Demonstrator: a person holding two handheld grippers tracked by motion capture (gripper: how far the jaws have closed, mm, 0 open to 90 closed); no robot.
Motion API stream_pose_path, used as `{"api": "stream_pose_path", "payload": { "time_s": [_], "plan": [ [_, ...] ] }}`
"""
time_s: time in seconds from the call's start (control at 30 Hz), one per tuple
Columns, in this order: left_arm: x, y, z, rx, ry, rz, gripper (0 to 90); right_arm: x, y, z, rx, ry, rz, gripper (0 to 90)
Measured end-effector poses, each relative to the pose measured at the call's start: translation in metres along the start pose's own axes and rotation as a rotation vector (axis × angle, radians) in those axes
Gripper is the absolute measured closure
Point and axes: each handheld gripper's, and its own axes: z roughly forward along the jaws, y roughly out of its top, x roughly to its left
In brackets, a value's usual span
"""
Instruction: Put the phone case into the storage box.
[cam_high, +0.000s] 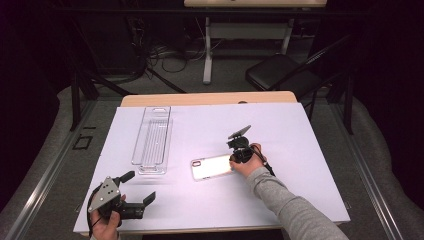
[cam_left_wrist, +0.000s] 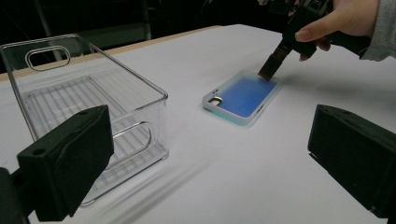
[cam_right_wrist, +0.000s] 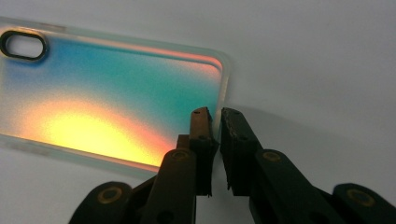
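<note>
I see the phone case (cam_right_wrist: 112, 93) lying flat near the table's (cam_high: 300, 200) middle, iridescent blue to orange with a translucent rim and a camera cutout. My right gripper (cam_right_wrist: 215, 122) pinches its short edge at the case's 3 o'clock. Bare tabletop spreads toward 6 o'clock; the clear bin (cam_high: 152, 140) sits at 9 o'clock. My left gripper (cam_high: 137, 187) rests spread open.
</note>
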Motion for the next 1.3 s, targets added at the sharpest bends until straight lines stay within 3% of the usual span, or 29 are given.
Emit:
{"api": "stream_pose_path", "payload": {
  "time_s": [0.3, 0.67, 0.73, 0.87, 1.0, 1.1, 1.3],
  "plan": [
    [0.0001, -0.0002, 0.0004, 0.002, -0.001, -0.001, 0.4, -0.0008, 0.0006, 0.0002, 0.003, 0.013, 0.041, 85.2],
    [0.0001, -0.0002, 0.0005, 0.002, 0.000, -0.001, 0.4, -0.0031, 0.0013, -0.0006, 0.016, 0.013, 0.056, 87.2],
    [0.0001, -0.0002, 0.0005, 0.001, 0.000, -0.001, 0.5, -0.0040, 0.0007, 0.0013, -0.012, 0.030, 0.069, 87.3],
    [0.0001, -0.0002, 0.0004, 0.002, 0.001, -0.001, 0.4, -0.0044, 0.0016, -0.0007, 0.020, 0.015, 0.066, 87.5],
    [0.0000, -0.0001, 0.0003, 0.001, 0.000, 0.000, 0.4, -0.0048, 0.0006, 0.0016, -0.015, 0.032, 0.086, 87.6],
    [-0.0001, -0.0001, 0.0003, 0.002, 0.001, 0.001, 0.5, -0.0050, 0.0015, -0.0008, 0.022, 0.017, 0.083, 87.7],
    [-0.0001, -0.0002, 0.0007, 0.002, -0.004, -0.002, 0.5, -0.0064, 0.0009, -0.0007, 0.014, 0.035, 0.106, 87.9]
  ]
}}
